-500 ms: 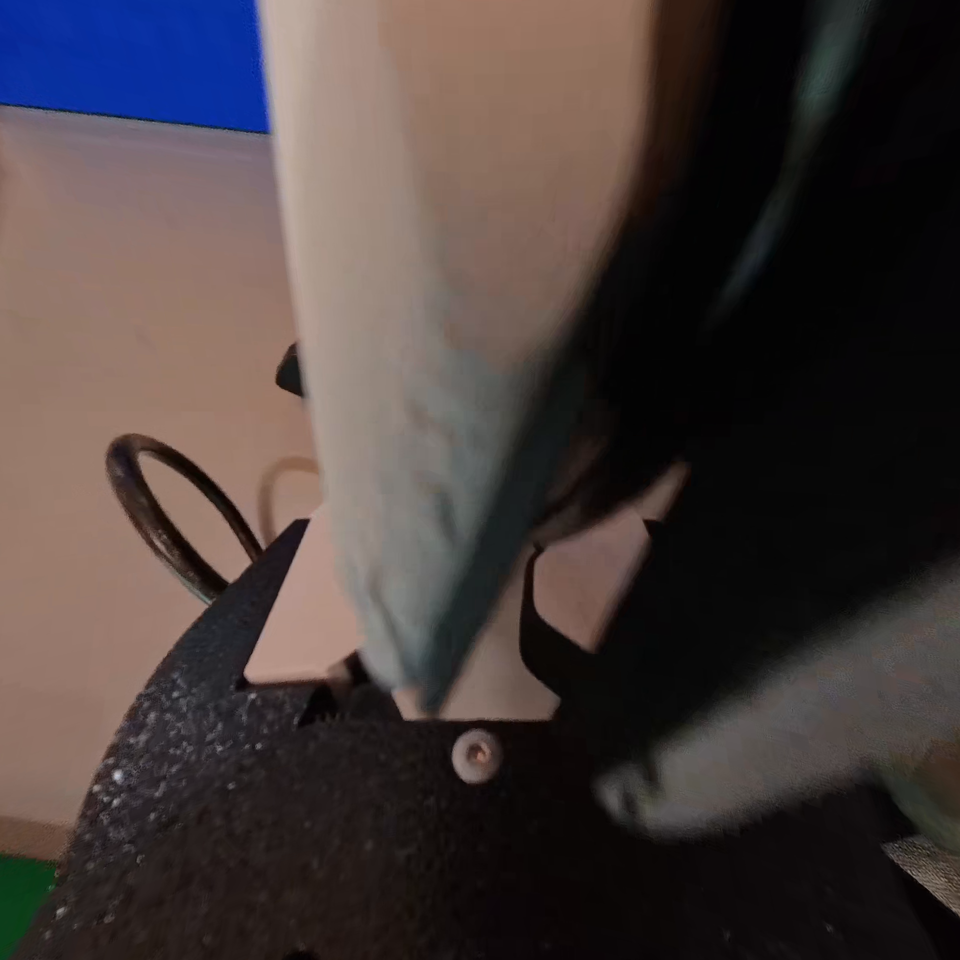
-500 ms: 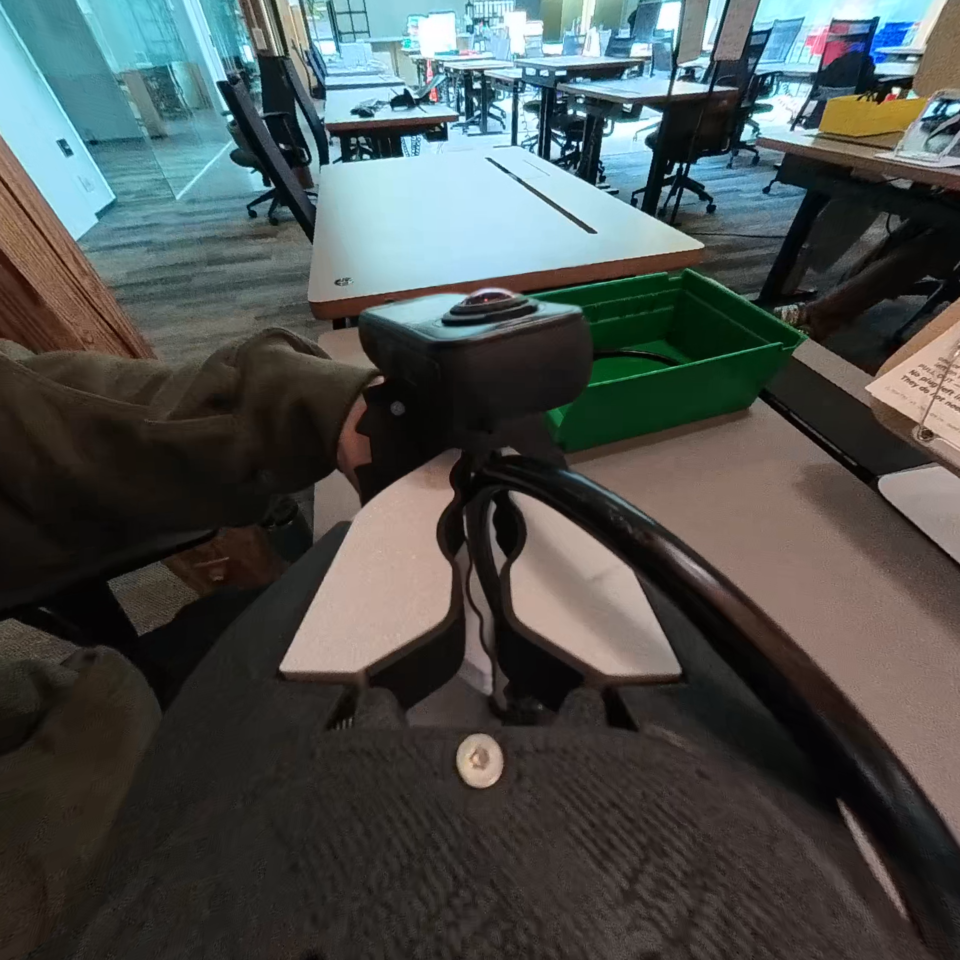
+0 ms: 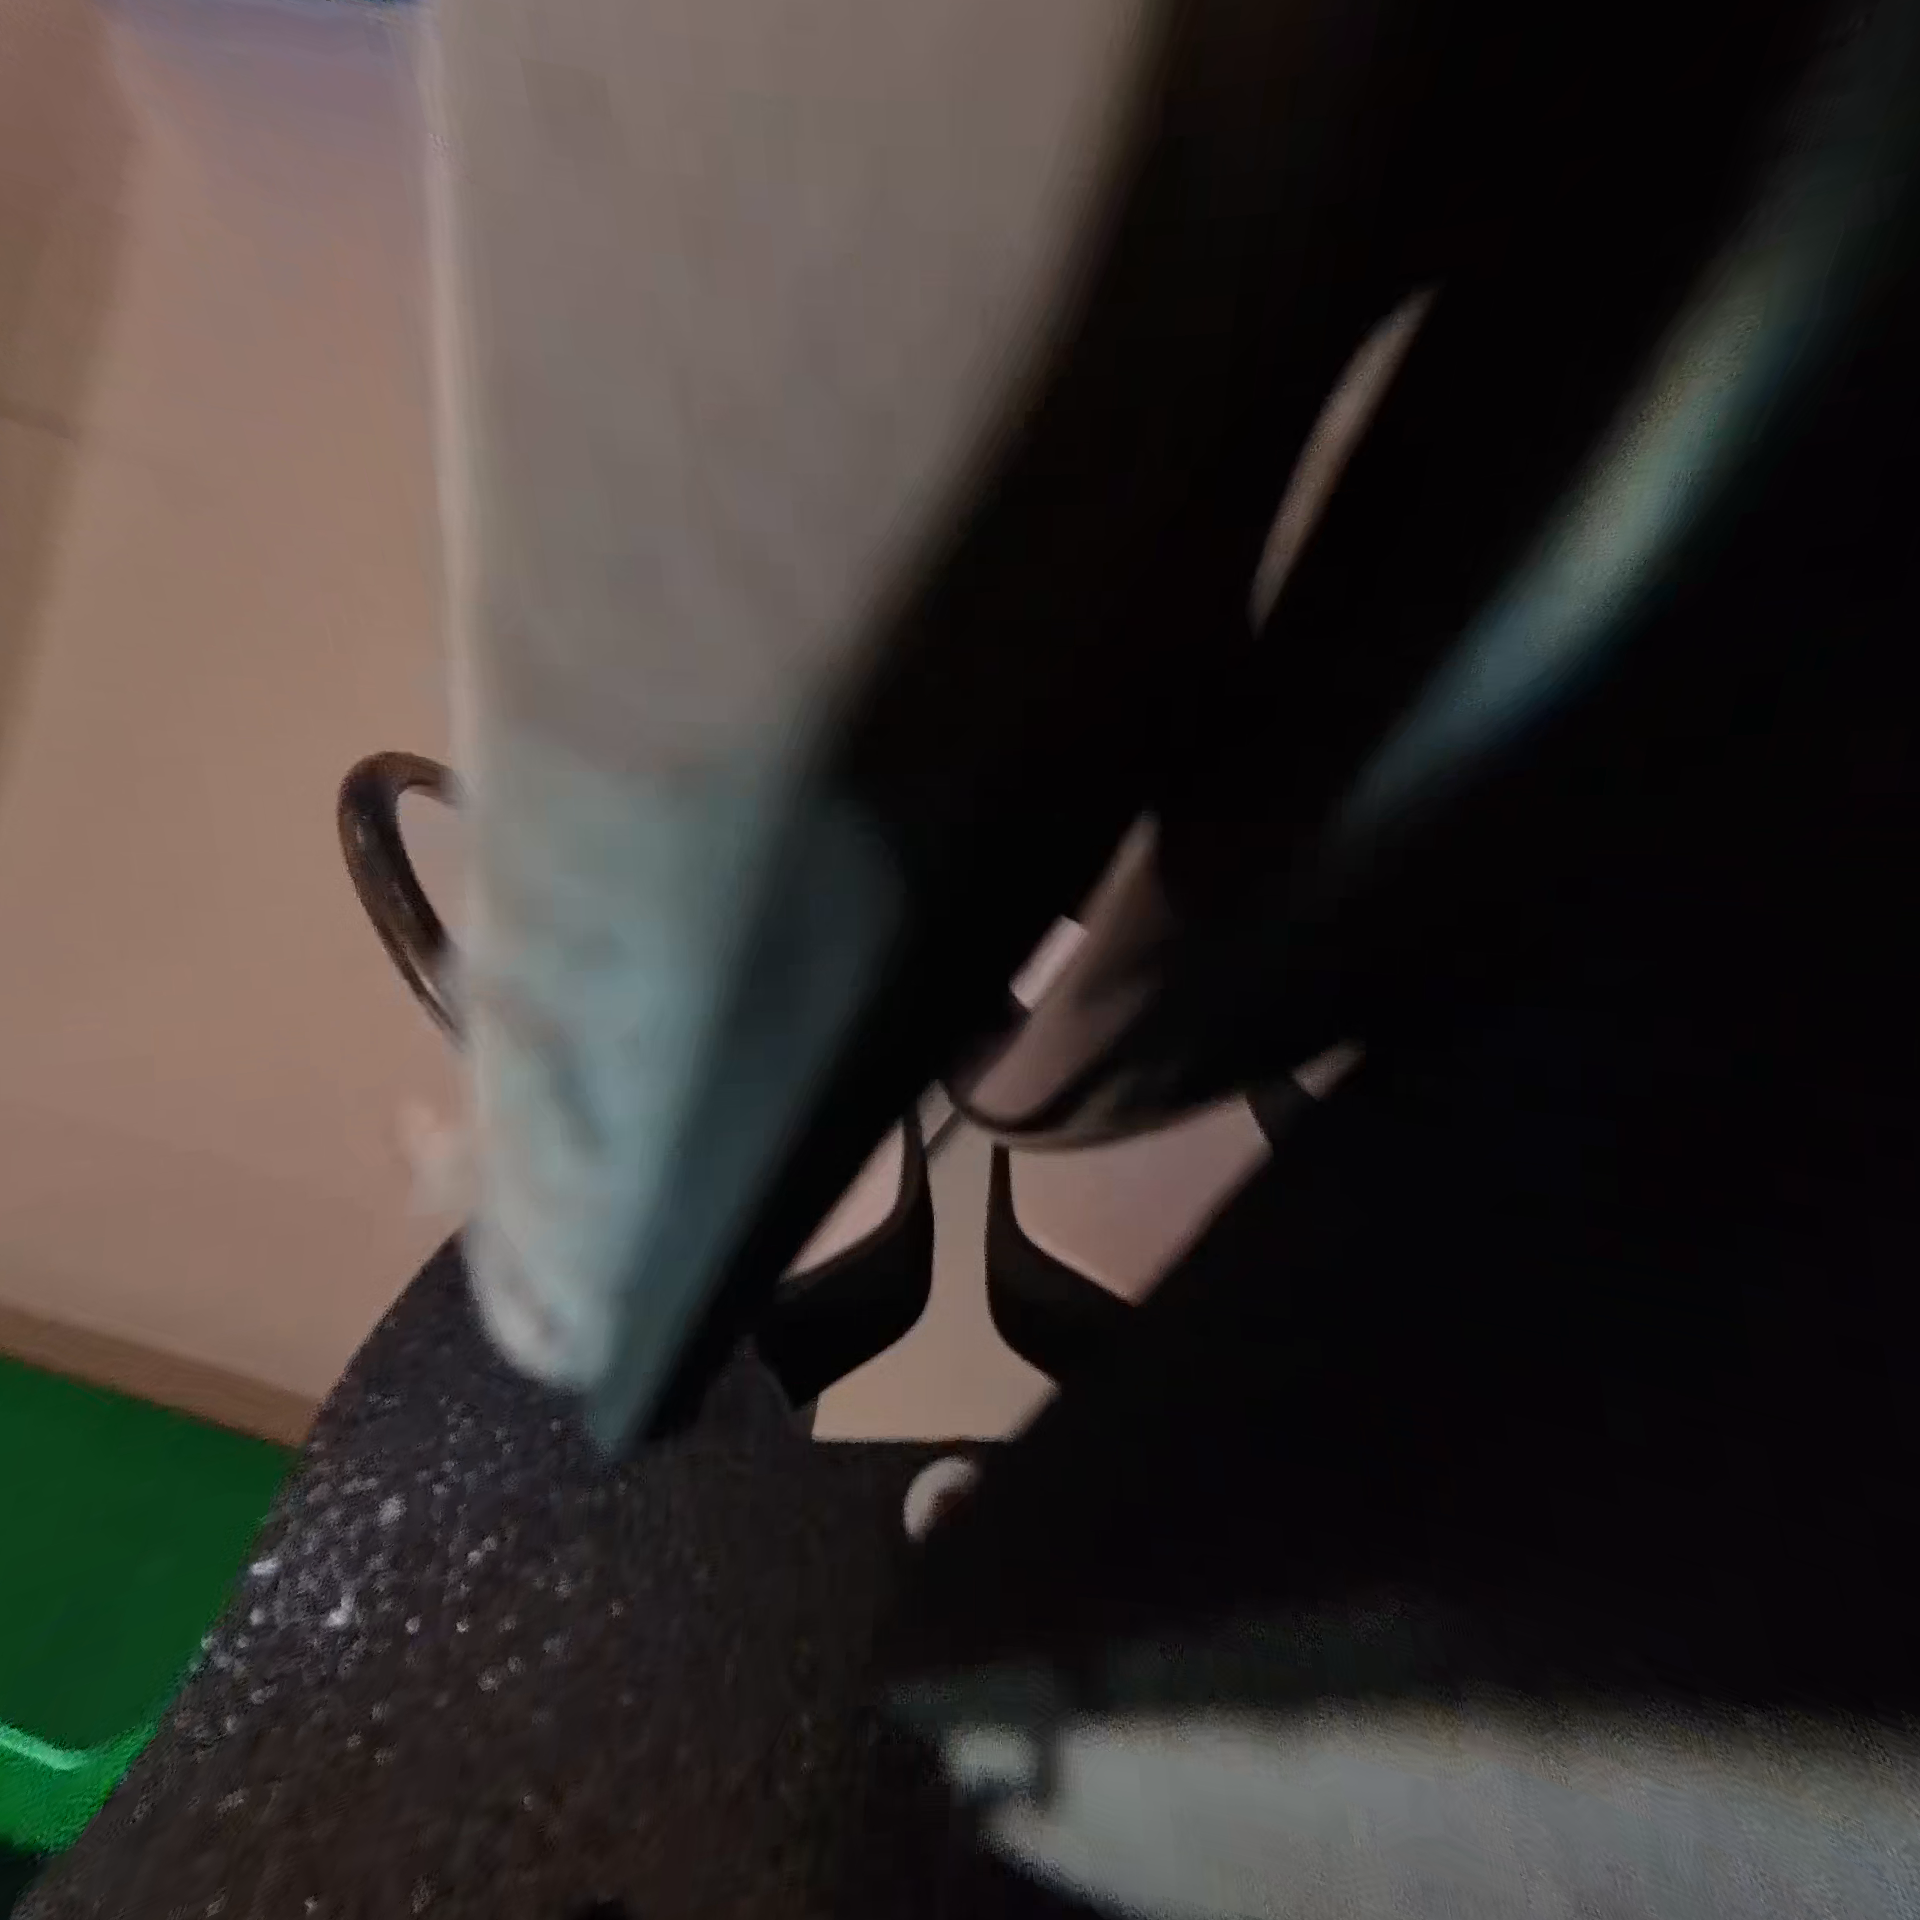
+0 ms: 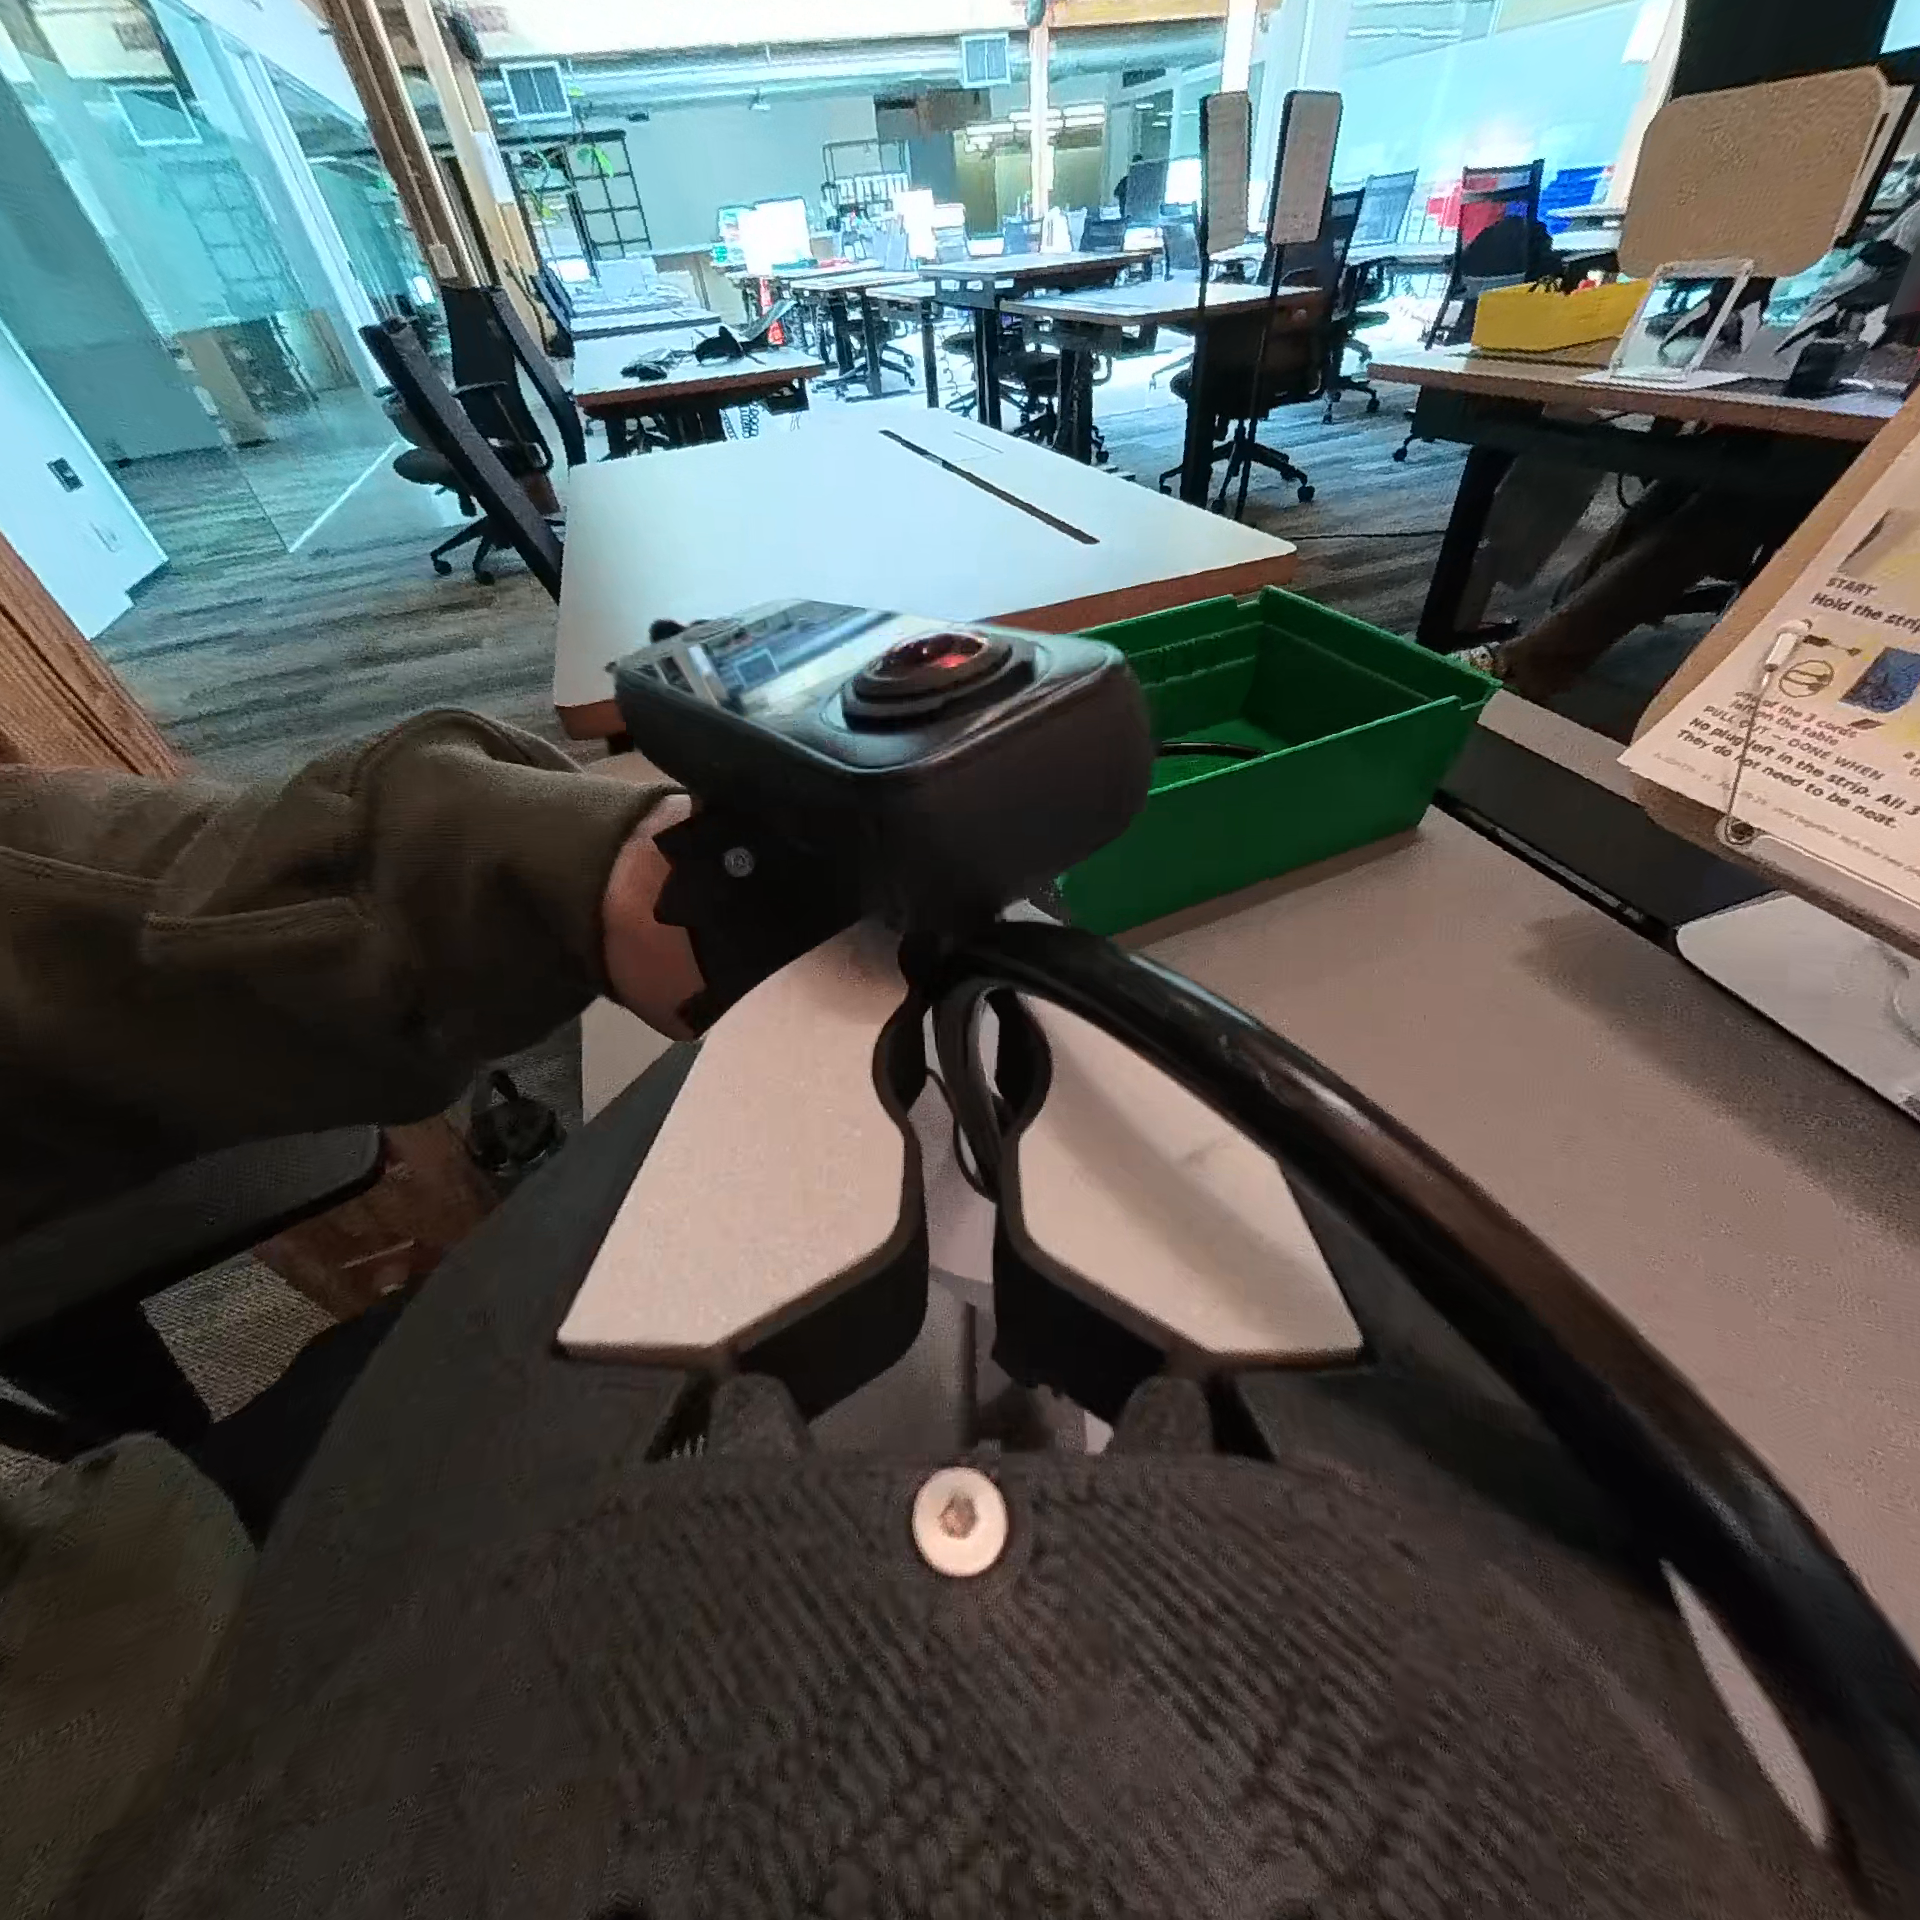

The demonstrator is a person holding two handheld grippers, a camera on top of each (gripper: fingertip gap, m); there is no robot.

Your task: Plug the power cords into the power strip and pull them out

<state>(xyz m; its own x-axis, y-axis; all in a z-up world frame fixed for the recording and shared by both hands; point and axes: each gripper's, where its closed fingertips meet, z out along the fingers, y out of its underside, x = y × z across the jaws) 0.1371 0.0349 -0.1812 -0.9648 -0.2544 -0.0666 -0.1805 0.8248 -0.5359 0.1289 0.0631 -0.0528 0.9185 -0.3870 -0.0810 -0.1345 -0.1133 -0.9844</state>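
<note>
My right gripper [image 4: 961, 1049] is shut on thin black power cords [image 4: 971, 1101] that run up between its fingers. A thick black cable [image 4: 1299, 1101] arcs from just under the left gripper's camera housing [image 4: 914, 727] down to the lower right. The left gripper points back at me, so its fingers are hidden there. The left wrist view is blurred and mostly blocked by the right gripper's pale finger plate [image 3: 675, 623]. My left gripper [image 3: 956, 1143] has its jaws nearly together on a dark cord [image 3: 1049, 1107]. A cable loop [image 3: 379, 883] lies on the table. No power strip shows.
A green bin [image 4: 1247, 831] stands at the table's far edge, with a cable inside; it also shows in the left wrist view [image 3: 104, 1507]. A paper instruction sheet [image 4: 1818, 748] leans at the right. A person's olive sleeve [image 4: 312, 935] holds the left gripper. The grey table [image 4: 1558, 1143] extends to the right.
The left gripper has tilted, its camera lens now facing more upward. Its view has swung, bringing the green bin into the lower left and hiding part of the cable loop. Both grips are unchanged.
</note>
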